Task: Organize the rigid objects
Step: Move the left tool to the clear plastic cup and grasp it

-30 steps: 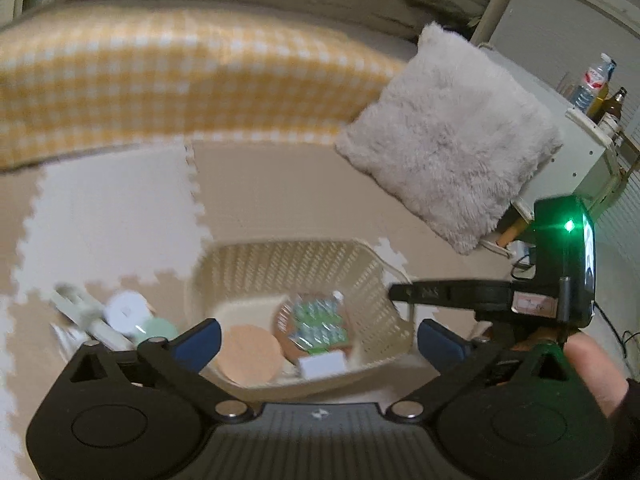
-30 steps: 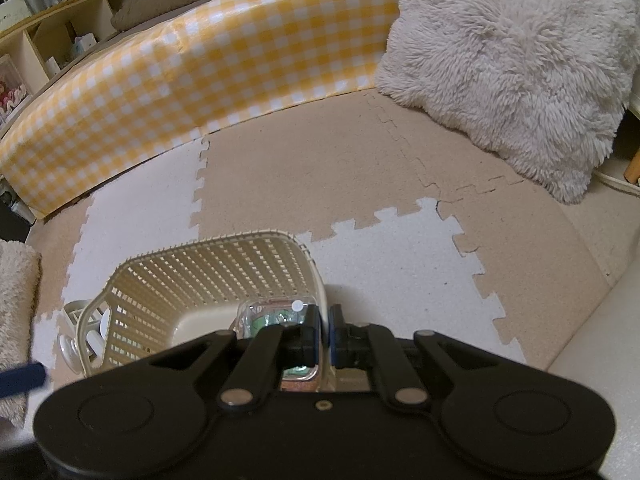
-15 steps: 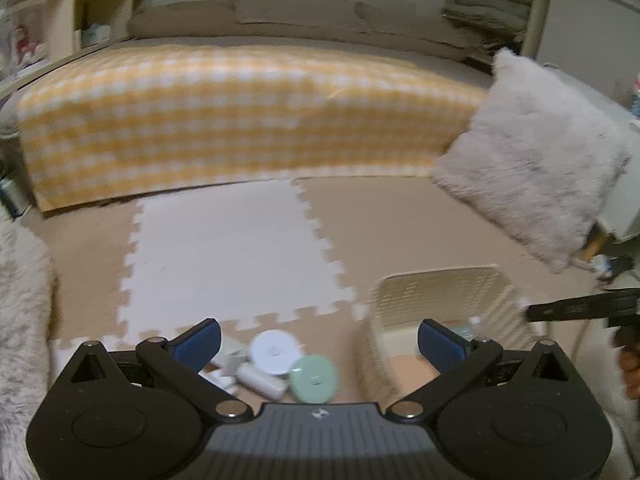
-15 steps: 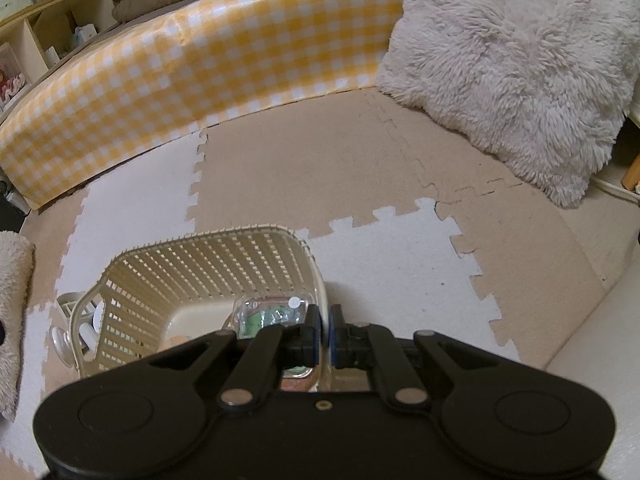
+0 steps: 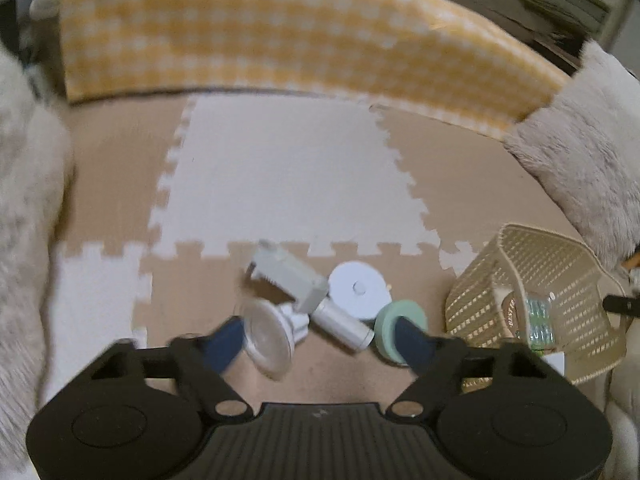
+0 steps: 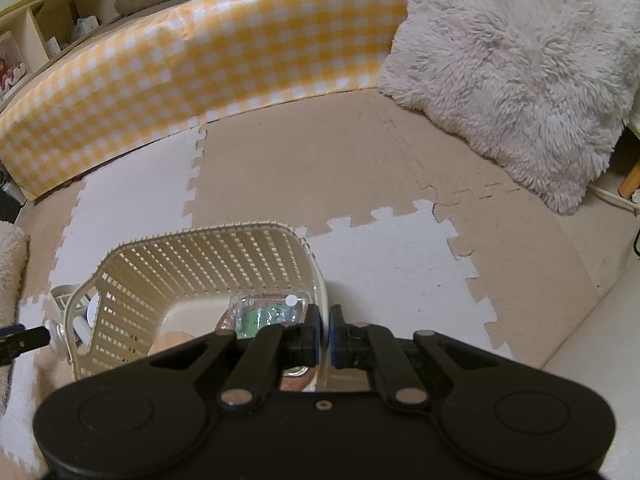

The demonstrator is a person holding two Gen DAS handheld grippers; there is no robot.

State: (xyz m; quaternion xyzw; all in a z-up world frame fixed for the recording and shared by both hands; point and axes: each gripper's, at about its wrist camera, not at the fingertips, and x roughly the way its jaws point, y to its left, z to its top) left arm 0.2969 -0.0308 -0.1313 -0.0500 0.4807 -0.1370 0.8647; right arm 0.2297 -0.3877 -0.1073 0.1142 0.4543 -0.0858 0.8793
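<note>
left gripper (image 5: 320,340): jaws apart at a middling gap and just been closing in. Nothing pinched; the loose pieces lie on the mat between and ahead of the blue pads. Frame is motion-blurred.
right gripper (image 6: 323,330): jaws pinched together on the near wall of the basket (image 6: 192,248); only a thin strip of rim shows between the pads.
clear round piece (image 5: 266,338): just inside the left pad, tilted on edge. Probably a suction cup, too blurred to be sure.
white cylinder (image 5: 342,322): lying on its side, mid-gap, touching the clear piece's white base.
green disc (image 5: 400,320): partly behind the right pad, beside the cylinder's end.
white disc (image 5: 358,290): flat on the mat, just beyond the cylinder and the green disc.
grey block (image 5: 290,276): long, angled, just left of the white disc; near end meets the cylinder.
basket contents: clear pack with green items (image 6: 266,312) against the near wall; a tan round thing beside it, partly hidden by the gripper body.
basket position: on the floor mat (image 5: 280,176), right of the loose pile, apart from it.
far side: yellow checked cover (image 6: 200,60) along the back; shaggy cushion (image 6: 520,72) at right.
</note>
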